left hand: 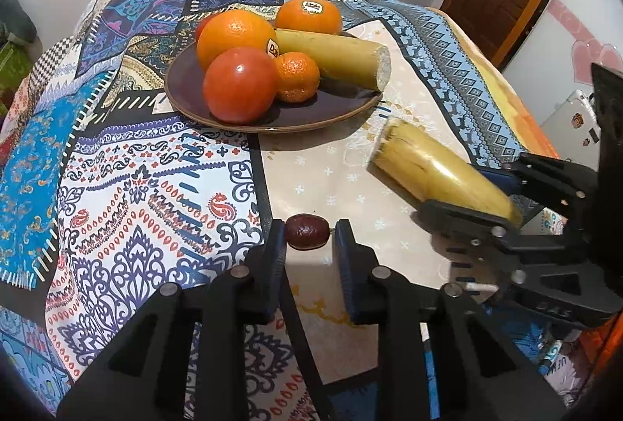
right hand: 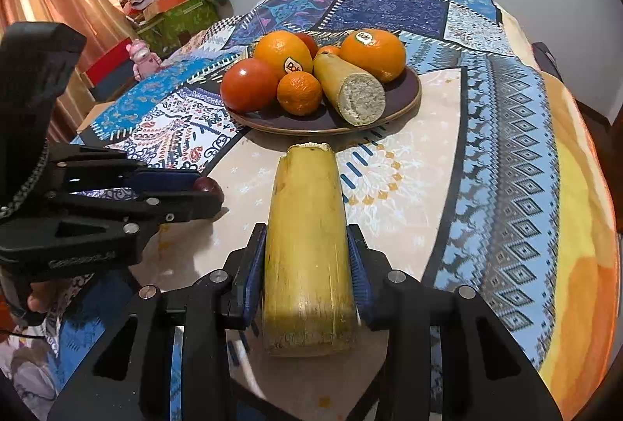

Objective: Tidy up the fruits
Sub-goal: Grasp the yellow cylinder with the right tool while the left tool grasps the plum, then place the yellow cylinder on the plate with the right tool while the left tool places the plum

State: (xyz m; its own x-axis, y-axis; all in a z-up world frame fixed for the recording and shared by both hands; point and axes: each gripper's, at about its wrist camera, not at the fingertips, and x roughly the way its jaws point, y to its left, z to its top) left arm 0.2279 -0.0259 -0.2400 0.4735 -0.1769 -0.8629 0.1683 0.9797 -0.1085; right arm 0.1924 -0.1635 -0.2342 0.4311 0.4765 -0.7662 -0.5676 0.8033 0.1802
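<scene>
**Fruits gathering on a brown plate, two pieces in the grippers**

Fruits are sitting together on a dark brown plate (left hand: 342, 109) on a patchwork-patterned tablecloth (left hand: 148, 187): two stickered oranges (left hand: 233, 35), a red tomato (left hand: 239, 88), a small mandarin (left hand: 298, 76) and a cut length of yellow-green sugarcane (left hand: 335, 57) lying across the plate. The left gripper (left hand: 309, 236) is pinching a small dark red jujube (left hand: 305, 230) between its nearly closed blue-padded fingertips, just above the cloth and short of the plate's near rim. The right gripper (right hand: 307, 257) is clamping a second sugarcane piece (right hand: 307, 246) between its blue pads, partly open around the thick stalk, whose cut end is pointing towards the plate.
</scene>
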